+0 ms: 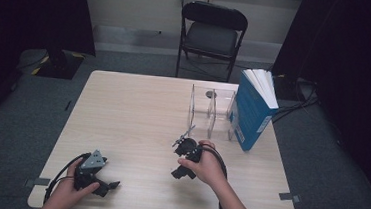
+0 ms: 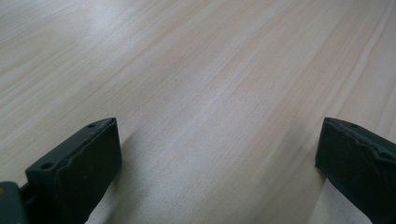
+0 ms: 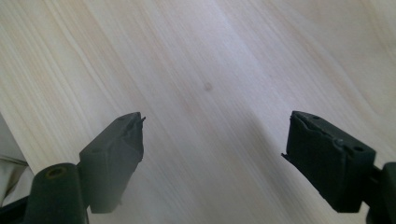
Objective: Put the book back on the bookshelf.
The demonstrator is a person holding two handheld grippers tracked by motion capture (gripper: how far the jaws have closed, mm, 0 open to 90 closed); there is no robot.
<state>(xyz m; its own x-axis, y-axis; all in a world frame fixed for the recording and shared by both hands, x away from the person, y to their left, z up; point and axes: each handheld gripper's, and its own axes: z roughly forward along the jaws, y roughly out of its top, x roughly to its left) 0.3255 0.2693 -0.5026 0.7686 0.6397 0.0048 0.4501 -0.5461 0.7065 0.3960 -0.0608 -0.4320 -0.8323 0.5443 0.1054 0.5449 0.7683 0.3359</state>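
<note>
In the high view my left gripper point(image 1: 105, 185) rests low at the table's near left corner, held by a hand, its grey plate on top. In its own view the left gripper point(image 2: 219, 126) stands open over bare wood. My right gripper point(image 1: 176, 159) is held near the table's middle front, pointing left. Its own view shows the right gripper point(image 3: 217, 119) open, jaws wide apart, with bare tabletop between them. A blue book point(image 1: 253, 112) stands upright at the right side, leaning against a clear acrylic holder point(image 1: 212, 111).
The light wooden table point(image 1: 133, 110) has wide bare room on its left and middle. A black folding chair point(image 1: 212, 31) stands behind the far edge. Cables trail from both grippers toward the front edge. Dark curtains hang at both sides.
</note>
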